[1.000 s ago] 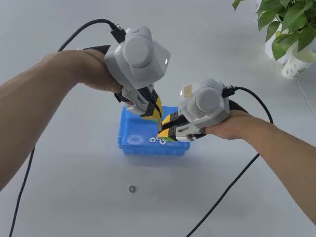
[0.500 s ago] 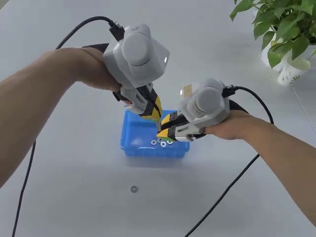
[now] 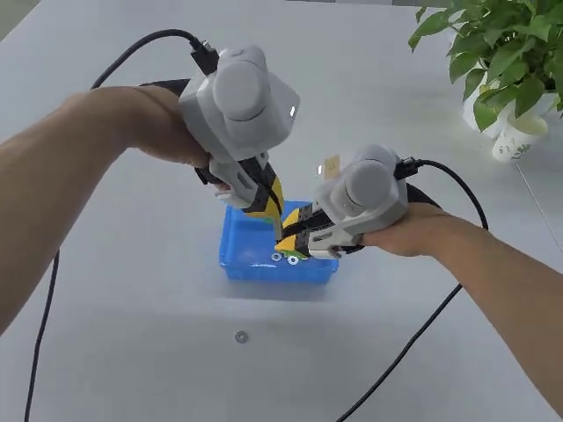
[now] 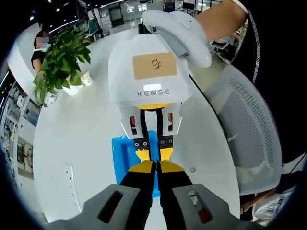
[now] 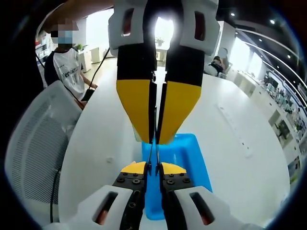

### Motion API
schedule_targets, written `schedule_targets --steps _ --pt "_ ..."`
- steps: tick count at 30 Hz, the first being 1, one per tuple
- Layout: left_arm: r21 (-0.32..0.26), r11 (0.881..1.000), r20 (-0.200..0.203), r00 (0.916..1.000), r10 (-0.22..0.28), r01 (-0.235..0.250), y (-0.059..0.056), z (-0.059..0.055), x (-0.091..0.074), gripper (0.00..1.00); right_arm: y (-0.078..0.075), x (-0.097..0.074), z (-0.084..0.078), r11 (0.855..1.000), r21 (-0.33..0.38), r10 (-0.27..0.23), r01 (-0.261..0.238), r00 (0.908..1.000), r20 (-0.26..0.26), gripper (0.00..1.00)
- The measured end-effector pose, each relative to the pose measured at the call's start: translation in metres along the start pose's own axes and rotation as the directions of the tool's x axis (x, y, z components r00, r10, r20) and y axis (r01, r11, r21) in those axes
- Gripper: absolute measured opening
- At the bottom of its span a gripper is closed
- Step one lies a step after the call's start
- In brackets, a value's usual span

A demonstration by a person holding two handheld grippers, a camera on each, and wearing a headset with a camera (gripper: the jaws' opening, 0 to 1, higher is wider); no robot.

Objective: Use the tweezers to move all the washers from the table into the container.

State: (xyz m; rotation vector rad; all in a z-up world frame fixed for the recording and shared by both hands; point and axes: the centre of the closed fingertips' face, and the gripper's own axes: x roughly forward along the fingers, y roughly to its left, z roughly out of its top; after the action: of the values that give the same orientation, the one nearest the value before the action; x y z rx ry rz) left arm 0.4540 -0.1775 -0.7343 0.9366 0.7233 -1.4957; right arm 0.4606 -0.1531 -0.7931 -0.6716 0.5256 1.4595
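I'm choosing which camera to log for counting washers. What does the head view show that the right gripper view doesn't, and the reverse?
Head view: washers lying in the blue container, and a potted plant. Right gripper view: the thin tweezers running from between the left gripper's yellow jaws down into the right gripper's, both shut on them, plus a mesh chair. Both: the blue container, the white table and the two grippers.
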Motion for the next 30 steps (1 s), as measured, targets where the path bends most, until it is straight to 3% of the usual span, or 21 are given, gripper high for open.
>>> schedule_targets --steps 30 --pt "-0.048 0.999 -0.01 0.9999 -0.009 0.008 -0.046 -0.015 0.003 0.05 0.046 0.016 0.008 0.999 0.0 0.046 -0.046 0.9987 0.023 0.11"
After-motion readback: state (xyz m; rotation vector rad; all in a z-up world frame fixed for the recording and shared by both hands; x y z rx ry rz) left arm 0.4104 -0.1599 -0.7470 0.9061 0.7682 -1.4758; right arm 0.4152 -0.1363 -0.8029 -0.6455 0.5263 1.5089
